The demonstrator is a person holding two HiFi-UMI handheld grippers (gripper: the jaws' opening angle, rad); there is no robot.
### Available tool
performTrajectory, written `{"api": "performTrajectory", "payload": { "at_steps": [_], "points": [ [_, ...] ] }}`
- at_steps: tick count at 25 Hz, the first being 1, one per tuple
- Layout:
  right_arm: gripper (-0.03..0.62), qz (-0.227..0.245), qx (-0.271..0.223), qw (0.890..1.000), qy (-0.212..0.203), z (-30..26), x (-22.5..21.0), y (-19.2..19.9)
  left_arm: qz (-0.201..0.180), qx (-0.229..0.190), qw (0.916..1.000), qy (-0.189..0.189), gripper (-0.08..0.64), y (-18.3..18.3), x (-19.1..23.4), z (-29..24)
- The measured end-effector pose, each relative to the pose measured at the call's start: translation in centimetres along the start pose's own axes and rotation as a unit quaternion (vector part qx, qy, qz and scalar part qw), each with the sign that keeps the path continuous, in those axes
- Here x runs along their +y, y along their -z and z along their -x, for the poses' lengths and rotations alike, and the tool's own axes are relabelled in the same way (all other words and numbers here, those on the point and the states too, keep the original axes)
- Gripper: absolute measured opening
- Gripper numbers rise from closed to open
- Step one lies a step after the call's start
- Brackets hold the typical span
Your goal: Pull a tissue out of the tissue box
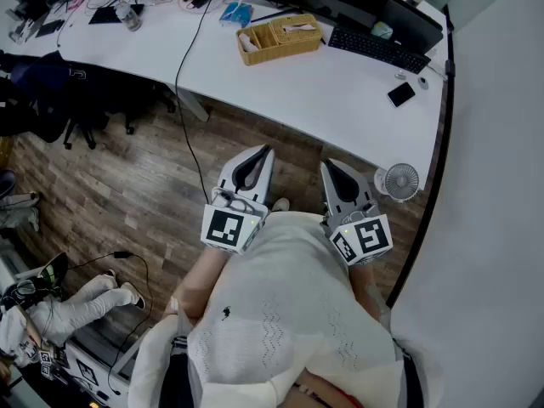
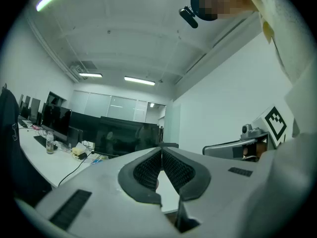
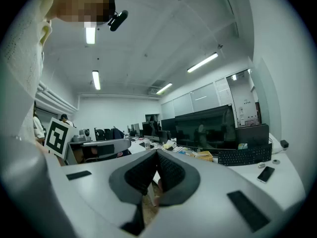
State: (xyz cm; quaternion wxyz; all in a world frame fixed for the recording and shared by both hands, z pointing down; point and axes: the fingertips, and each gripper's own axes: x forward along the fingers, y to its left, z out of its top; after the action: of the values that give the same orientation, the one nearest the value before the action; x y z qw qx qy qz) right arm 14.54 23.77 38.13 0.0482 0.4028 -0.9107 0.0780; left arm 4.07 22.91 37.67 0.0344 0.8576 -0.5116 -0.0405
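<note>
The woven tissue box (image 1: 297, 31) sits on the white counter (image 1: 340, 83), with a keyboard (image 1: 378, 49) just to its right and a phone (image 1: 400, 93) nearer the counter's edge. Both tools are well apart from the box. They are held low against the person's pale sweater (image 1: 289, 313), above the wooden floor (image 1: 127, 194), side by side and pointing toward the counter. The left tool (image 1: 259, 153) has its jaws pressed together with nothing between them. The right tool (image 1: 328, 167) is likewise closed and empty. A small fan (image 1: 399, 181) shows just right of the right tool.

- Two grippers: a left gripper (image 1: 262, 151) and a right gripper (image 1: 330, 167)
- One wicker basket (image 1: 283, 52)
- One keyboard (image 1: 378, 49)
- One phone (image 1: 400, 94)
- One small fan (image 1: 399, 182)
</note>
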Motion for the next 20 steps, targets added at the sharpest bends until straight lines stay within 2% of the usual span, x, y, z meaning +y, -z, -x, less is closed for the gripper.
{"api": "performTrajectory", "payload": {
  "at_steps": [10, 20],
  "points": [
    [0.0, -0.002, 0.0, 1.0, -0.007, -0.6, -0.1, 0.0, -0.001, 0.005, 1.0, 0.0, 0.015, 0.1, -0.1, -0.3],
    [0.0, -0.003, 0.006, 1.0, -0.01, -1.1, -0.2, 0.4, 0.0, 0.0, 0.9997, -0.024, 0.021, 0.2, 1.2, -0.2]
  ]
}}
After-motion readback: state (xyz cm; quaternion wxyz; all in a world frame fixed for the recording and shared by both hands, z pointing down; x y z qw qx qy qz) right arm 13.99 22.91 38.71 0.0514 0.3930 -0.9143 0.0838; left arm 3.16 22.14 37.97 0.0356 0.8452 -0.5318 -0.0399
